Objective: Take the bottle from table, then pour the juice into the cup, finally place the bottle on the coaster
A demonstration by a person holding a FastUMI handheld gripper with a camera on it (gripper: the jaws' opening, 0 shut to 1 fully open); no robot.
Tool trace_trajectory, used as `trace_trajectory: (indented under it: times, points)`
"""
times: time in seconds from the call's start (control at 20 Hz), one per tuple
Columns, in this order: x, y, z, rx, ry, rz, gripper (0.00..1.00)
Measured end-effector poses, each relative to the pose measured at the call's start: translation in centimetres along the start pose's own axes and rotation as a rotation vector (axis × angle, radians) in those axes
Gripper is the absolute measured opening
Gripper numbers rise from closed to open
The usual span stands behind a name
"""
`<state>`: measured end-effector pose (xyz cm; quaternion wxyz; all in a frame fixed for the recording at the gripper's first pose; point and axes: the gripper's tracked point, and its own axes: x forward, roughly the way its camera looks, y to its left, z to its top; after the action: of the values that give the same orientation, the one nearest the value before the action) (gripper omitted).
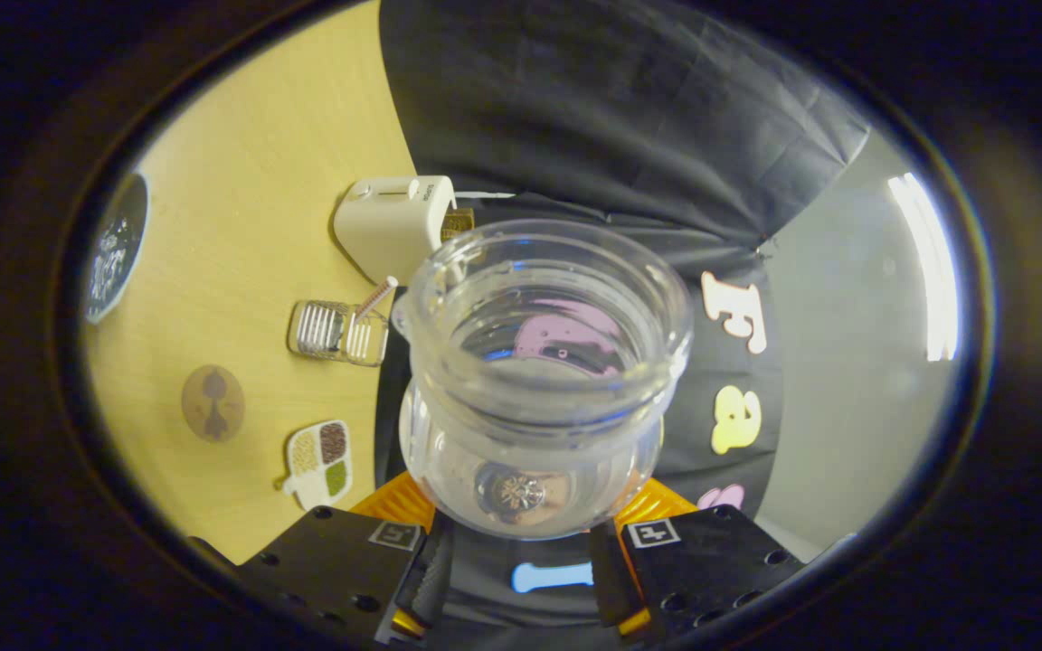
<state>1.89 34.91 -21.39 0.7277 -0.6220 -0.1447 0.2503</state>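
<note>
A clear glass bottle (544, 362) with a wide open mouth stands between my fingers, its mouth toward the camera. My gripper (521, 561) is shut on the bottle, with both fingers pressing on its lower body. The view is rolled, so the wooden table (241, 181) runs up the left side. A ribbed glass cup (338, 331) with a straw in it sits on the table just left of the bottle's neck. The round brown coaster (213, 402) lies on the table further left, beyond the cup. I cannot tell how much liquid the bottle holds.
A white toaster (394, 221) stands on the table beyond the cup, close to the bottle's rim. A small divided dish (320, 461) lies near the left finger. A dark round plate (116, 249) sits at the table's far side.
</note>
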Motion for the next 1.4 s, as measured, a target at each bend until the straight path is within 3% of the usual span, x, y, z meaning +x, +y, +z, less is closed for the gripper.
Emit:
trace_trajectory:
  times: [0.2, 1.05, 1.4]
  points:
    - [0.3, 3.2, -0.9, 0.237, 0.058, 0.145, 0.67]
    - [0.9, 13.4, -4.5, 0.949, 0.314, 0.548, 0.68]
    - [1.4, 16.6, -5.3, 1.133, 0.39, 0.665, 0.68]
